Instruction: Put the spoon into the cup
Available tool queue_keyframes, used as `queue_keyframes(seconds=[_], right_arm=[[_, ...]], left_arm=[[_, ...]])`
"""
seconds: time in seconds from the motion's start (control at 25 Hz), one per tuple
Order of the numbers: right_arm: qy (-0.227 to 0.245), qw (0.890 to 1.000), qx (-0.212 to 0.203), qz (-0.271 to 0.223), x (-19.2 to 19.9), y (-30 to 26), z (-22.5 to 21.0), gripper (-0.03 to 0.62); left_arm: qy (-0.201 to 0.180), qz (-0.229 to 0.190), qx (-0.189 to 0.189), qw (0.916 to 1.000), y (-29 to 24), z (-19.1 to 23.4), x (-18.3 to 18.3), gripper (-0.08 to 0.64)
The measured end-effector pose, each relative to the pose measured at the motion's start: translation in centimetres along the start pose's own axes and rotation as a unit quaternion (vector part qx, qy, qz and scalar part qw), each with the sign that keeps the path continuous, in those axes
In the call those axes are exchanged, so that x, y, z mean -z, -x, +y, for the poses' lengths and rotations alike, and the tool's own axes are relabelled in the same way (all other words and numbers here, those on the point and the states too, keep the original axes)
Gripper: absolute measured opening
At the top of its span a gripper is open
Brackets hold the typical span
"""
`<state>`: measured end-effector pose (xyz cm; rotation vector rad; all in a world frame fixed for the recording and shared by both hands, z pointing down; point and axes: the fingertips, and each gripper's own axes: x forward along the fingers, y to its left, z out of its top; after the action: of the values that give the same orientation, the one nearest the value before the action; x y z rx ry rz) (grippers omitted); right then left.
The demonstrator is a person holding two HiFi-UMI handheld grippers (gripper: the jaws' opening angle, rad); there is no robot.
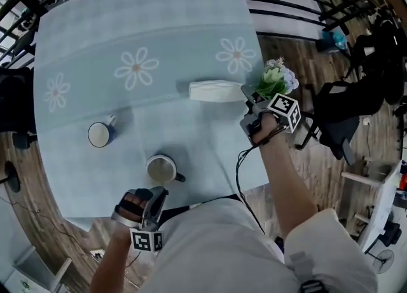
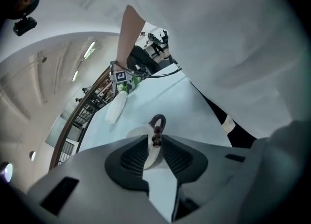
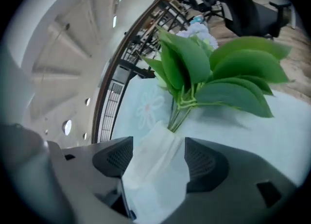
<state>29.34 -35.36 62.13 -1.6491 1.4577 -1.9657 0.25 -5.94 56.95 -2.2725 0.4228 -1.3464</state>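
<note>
The left gripper [image 2: 156, 138] has its jaws nearly together, pinching a thin dark knobbed piece, apparently the handle of the spoon [image 2: 156, 134]. It is just short of the white cup [image 1: 161, 170], which stands close to the near edge of the surface [image 1: 159, 31]. The right gripper [image 3: 158, 146] holds its jaws wide apart at the right edge, with a white tissue pack [image 3: 154, 174] showing in the gap; whether the pads touch it cannot be told. Flowers [image 1: 277, 79] crowd that edge. A blue mug [image 1: 100, 135] stands left of the cup, and the far half lies open. Only the left gripper view shows the spoon.
</note>
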Motion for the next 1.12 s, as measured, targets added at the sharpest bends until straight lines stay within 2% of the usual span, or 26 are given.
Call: queue_keyframes(seconds=[0.08, 0.2, 0.32, 0.44, 0.52, 0.6, 0.72, 0.76, 0.8, 0.88, 0.96, 1.04, 1.12], right_arm=[[-0.033, 0.999, 0.028, -0.018, -0.5, -1.1, -0.5, 0.324], [-0.059, 0.997, 0.031, -0.030, -1.2, -2.3, -0.8, 0.321], [-0.055, 0.998, 0.019, -0.032, -2.1, -2.8, -0.8, 0.296], [-0.036, 0.999, -0.004, -0.037, -2.7, -2.9, -0.1, 0.270], [-0.001, 0.999, -0.027, -0.042, -3.0, -2.8, 1.0, 0.256], [0.030, 0.997, -0.047, -0.050, -3.6, -2.7, 2.1, 0.249], [0.033, 0.996, -0.073, -0.048, -4.5, -3.3, 2.3, 0.247], [0.034, 0.995, -0.083, -0.045, -4.7, -3.5, 2.2, 0.245], [0.040, 0.994, -0.093, -0.042, -4.8, -3.6, 2.3, 0.245], [0.056, 0.991, -0.116, -0.038, -4.9, -3.4, 2.5, 0.244], [0.066, 0.988, -0.135, -0.036, -4.7, -3.0, 2.7, 0.244], [0.060, 0.987, -0.147, -0.034, -4.5, -2.7, 2.6, 0.244], [0.051, 0.986, -0.157, -0.032, -4.8, -2.6, 2.2, 0.244]], left_arm=[[0.012, -0.001, 0.006, 0.9999, 0.1, 0.3, 0.4, 0.130], [0.046, 0.000, 0.019, 0.9988, 0.7, 0.7, 1.1, 0.184], [0.115, 0.001, 0.024, 0.9931, 2.5, 1.5, 2.1, 0.207], [0.217, 0.005, 0.010, 0.9762, 4.4, 4.0, 3.1, 0.209], [0.268, -0.003, -0.015, 0.9632, 4.9, 7.2, 2.9, 0.209], [0.297, -0.021, -0.038, 0.9540, 4.4, 11.2, 1.7, 0.209], [0.326, -0.073, -0.048, 0.9413, 1.2, 17.2, -2.0, 0.209], [0.331, -0.083, -0.037, 0.9392, -0.9, 18.8, -3.7, 0.214], [0.321, -0.087, -0.017, 0.9428, -3.7, 20.0, -5.5, 0.237], [0.276, -0.088, 0.040, 0.9563, -10.5, 22.1, -9.2, 0.305], [0.245, -0.070, 0.105, 0.9614, -17.2, 23.2, -11.9, 0.344], [0.212, -0.007, 0.165, 0.9634, -23.4, 22.9, -12.7, 0.378], [0.178, 0.068, 0.214, 0.9580, -28.6, 21.8, -12.5, 0.390]])
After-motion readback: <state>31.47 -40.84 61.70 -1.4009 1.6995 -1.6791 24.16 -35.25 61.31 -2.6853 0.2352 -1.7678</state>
